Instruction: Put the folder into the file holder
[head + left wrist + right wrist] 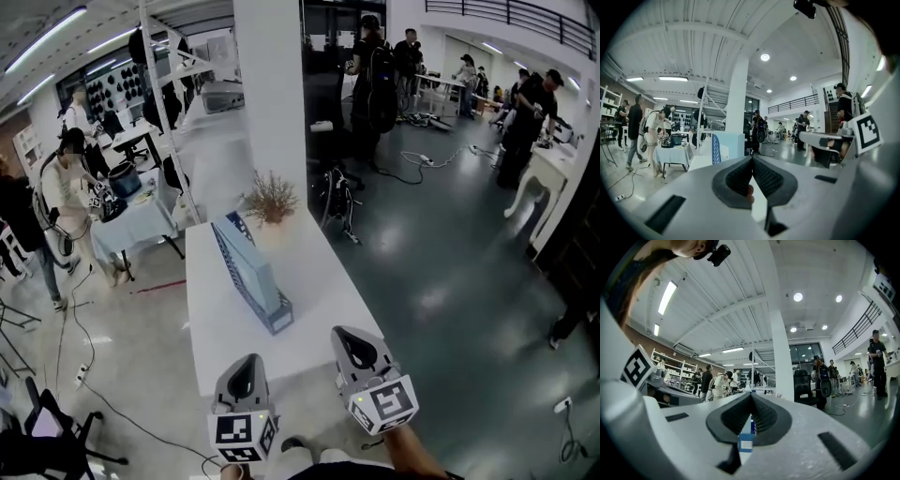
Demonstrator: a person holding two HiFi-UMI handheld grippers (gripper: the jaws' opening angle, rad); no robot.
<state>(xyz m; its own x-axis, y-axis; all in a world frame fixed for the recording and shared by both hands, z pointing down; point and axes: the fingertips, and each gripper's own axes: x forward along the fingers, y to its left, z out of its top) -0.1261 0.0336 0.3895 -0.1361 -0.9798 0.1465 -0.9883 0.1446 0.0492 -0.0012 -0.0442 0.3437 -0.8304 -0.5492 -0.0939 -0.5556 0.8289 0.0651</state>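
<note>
A blue file holder (253, 274) stands lengthwise in the middle of the white table (319, 281), with a pale folder (246, 262) upright inside it. Both grippers hover at the table's near edge, short of the holder and apart from it. My left gripper (246, 360) is shut with nothing between its pads. My right gripper (349, 335) is shut and empty too. In the left gripper view the closed left gripper (752, 157) points toward the holder (717, 149). In the right gripper view the holder's labelled blue end (746, 442) shows below the closed right gripper (751, 394).
A dried plant (270, 199) stands at the table's far end against a white pillar (270, 94). A black chair (337, 192) sits right of the table. People stand around other tables at left and at the back. Cables run across the floor.
</note>
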